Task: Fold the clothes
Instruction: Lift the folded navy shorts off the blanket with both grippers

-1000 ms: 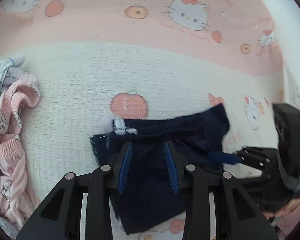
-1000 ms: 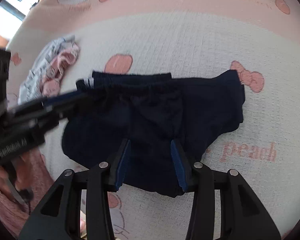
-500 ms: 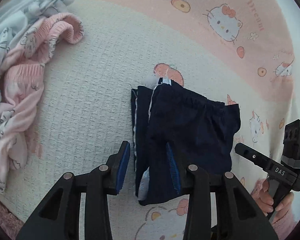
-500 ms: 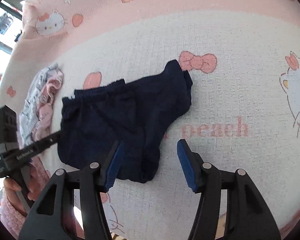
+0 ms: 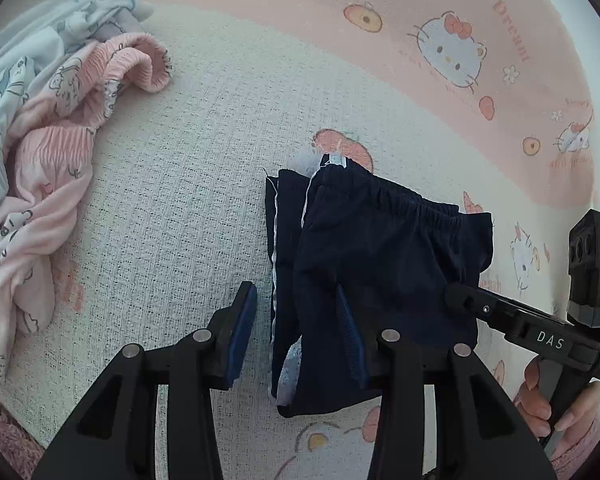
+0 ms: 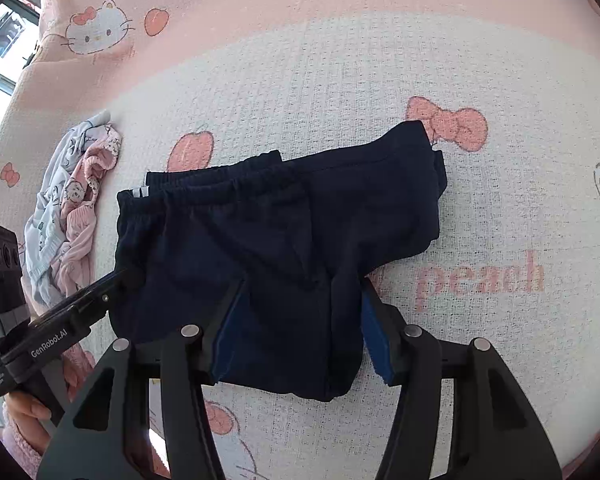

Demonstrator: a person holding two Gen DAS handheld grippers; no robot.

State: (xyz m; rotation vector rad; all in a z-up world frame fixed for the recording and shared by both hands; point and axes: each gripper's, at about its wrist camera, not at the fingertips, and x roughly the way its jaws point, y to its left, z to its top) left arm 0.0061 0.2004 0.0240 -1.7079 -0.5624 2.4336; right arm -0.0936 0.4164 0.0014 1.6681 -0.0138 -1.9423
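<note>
Navy fabric is identified as a pair of shorts (image 5: 384,256), laid folded on a waffle-textured blanket (image 5: 172,200) printed with cartoon cats, peaches and bows. In the left wrist view the shorts are found just right of centre, with the elastic waistband running from 12 o'clock toward 2 o'clock and a white-piped side edge exposed along the 9 o'clock side. In the right wrist view the same shorts (image 6: 284,248) are seen at centre, waistband toward 10 o'clock and a leg hem reaching a pink bow print at 1 o'clock.

The left gripper (image 5: 296,332) is held with its blue-padded fingers spread wide. One pad is positioned over bare blanket just beside the piped edge; the other is set over the navy cloth. No fabric is pinched between them.

The right gripper (image 6: 300,320) is likewise recorded with fingers wide apart, straddling the lower edge of the shorts; the cloth lies between and beneath the pads and is not clamped.

Each gripper is visible from the opposite camera, gripped by a hand at the frame edge, at 4 o'clock and 8 o'clock respectively.

A heap of pink and pale blue printed garments (image 5: 44,128) is noted at 9 to 10 o'clock, well apart from the shorts.
</note>
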